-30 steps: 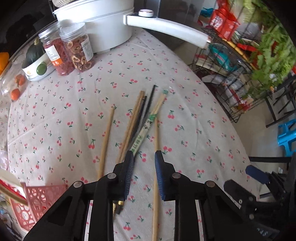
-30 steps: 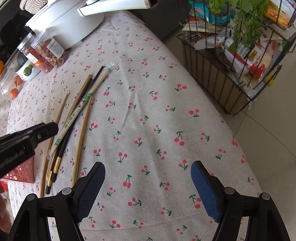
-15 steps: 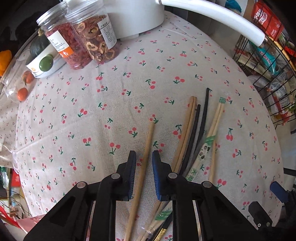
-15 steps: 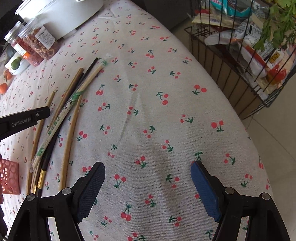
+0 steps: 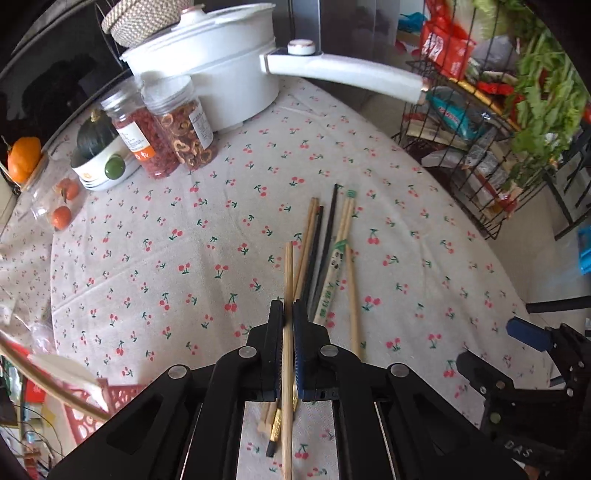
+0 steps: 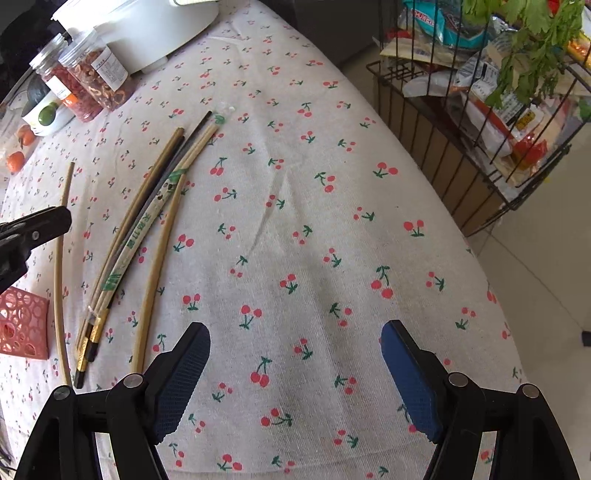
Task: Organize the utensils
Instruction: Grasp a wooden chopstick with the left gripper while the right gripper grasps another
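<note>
Left gripper (image 5: pixel 288 317) pinches a single wooden chopstick (image 5: pixel 287 295) between its pads, just left of the other chopsticks (image 5: pixel 325 258) lying bunched on the cherry tablecloth (image 5: pixel 184 240). Right gripper (image 6: pixel 295 369) hovers with its fingers spread wide over bare cloth.

A round table under a cream tablecloth printed with small red cherries (image 5: pixel 406 236) fills most of both views; the cloth (image 6: pixel 332 206) shows soft creases and even daylight. At about one to three o'clock in the left wrist view a black wire storage rack (image 5: pixel 476 173) stands on the floor just beside the table, stuffed with packets and leafy green herbs (image 5: pixel 546 96). The same rack (image 6: pixel 461 122) sits at two o'clock in the right wrist view. A pale tiled floor (image 6: pixel 546 258) lies at three o'clock. At twelve o'clock stands a dark grey panel (image 5: pixel 351 33).
</note>
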`<state>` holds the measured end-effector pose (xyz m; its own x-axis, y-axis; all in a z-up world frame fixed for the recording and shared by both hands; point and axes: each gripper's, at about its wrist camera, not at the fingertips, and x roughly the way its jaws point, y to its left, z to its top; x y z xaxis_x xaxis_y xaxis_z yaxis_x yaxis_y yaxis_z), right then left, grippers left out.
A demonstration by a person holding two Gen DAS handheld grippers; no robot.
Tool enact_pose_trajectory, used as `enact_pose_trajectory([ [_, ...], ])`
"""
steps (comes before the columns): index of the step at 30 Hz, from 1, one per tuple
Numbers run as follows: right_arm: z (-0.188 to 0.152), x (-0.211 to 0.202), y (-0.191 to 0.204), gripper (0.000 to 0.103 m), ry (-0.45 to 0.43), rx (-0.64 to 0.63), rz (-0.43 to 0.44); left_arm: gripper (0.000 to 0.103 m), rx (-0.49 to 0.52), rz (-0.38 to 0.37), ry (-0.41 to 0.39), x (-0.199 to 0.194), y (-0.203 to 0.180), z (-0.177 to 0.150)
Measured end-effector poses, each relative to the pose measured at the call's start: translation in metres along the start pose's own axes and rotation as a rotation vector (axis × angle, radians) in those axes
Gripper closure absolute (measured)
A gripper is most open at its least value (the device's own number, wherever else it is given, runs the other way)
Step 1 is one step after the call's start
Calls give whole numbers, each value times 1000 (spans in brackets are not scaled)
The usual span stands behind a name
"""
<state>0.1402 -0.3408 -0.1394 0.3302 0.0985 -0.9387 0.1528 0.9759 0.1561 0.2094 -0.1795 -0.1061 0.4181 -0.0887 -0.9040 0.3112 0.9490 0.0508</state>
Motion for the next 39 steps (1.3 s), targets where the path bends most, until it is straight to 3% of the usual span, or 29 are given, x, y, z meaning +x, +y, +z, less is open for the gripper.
enact_pose_trajectory([
  [7,-11,-28,6,22,-23,11,8,98,78,-43,-163,-86,-5,-44],
  [14,-16,-34,15,22,-29,29,23,98,29,-115,-277,-150,22,-91],
  [18,-17,-22,25,22,-16,-4,7,98,-2,-128,-329,-162,42,-115],
  [22,-13,-6,35,22,-11,-18,5,98,-48,-189,-330,-167,64,-123],
  [31,11,43,66,24,-40,-37,40,98,-67,-230,-375,-184,101,-143],
  [36,23,64,90,37,-93,-141,-8,98,-85,-228,-389,-191,124,-153],
  [39,26,69,107,54,-143,-221,-96,98,-101,-223,-380,-189,134,-156],
])
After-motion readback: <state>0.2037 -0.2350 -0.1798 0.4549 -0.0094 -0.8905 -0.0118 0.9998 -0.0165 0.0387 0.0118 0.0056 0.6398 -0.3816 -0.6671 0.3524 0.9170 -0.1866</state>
